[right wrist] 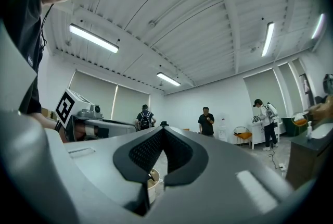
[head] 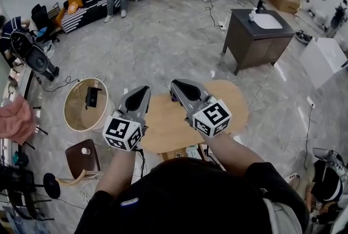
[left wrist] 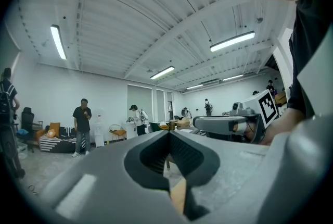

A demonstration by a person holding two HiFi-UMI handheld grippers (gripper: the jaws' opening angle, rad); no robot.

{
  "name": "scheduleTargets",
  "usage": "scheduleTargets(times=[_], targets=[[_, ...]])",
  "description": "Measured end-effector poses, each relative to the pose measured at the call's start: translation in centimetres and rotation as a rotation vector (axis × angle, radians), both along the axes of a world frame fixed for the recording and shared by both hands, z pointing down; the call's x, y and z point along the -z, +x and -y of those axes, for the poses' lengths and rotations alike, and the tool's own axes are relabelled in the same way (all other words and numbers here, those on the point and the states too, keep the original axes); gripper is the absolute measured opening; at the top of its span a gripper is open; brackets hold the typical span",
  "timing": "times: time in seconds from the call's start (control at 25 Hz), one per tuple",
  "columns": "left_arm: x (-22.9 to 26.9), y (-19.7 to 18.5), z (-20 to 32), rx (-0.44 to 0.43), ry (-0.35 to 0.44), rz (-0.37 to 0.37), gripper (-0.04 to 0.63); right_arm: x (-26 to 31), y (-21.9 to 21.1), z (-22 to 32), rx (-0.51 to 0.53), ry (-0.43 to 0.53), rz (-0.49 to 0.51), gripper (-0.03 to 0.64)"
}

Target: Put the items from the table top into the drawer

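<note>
Both grippers are held level, side by side, above the wooden table [head: 166, 118]. The left gripper [head: 142, 89] has its jaws together with nothing between them; its own view [left wrist: 167, 133] shows the tips meeting. The right gripper [head: 176, 85] is likewise closed and empty [right wrist: 162, 130].

Location of the items: none shows on the visible part of the table top, and arms and grippers cover the rest. No drawer can be identified. The dark cabinet [head: 253, 45] across the floor may hold one, but that cannot be confirmed.

The one loose candidate is a black device [head: 92, 97] lying flat on the round table [head: 79, 114] to the person's left. Its long axis runs away from the person. Which end is the front cannot be told.

Risks:
- Closed jaws cannot take anything. An approach without opening them would push an item along or off an edge.
- With no target fixed, the wrong object may be picked.
- The floor cable [head: 61, 85] by the round table could catch a foot.
</note>
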State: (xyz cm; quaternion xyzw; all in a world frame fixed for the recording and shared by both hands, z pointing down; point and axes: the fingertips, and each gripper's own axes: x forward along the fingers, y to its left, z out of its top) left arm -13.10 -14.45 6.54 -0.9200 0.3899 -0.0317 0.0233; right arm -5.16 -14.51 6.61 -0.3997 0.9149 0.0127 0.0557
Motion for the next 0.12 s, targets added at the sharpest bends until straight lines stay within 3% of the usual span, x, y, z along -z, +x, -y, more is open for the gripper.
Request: scheduleTargets(times=[0.12], targets=[[0.20,-0.18,0.71,0.002,-0.002,-0.005,0.009,0.30,0.03,0.72,-0.007,-0.001,0.006,0.029]])
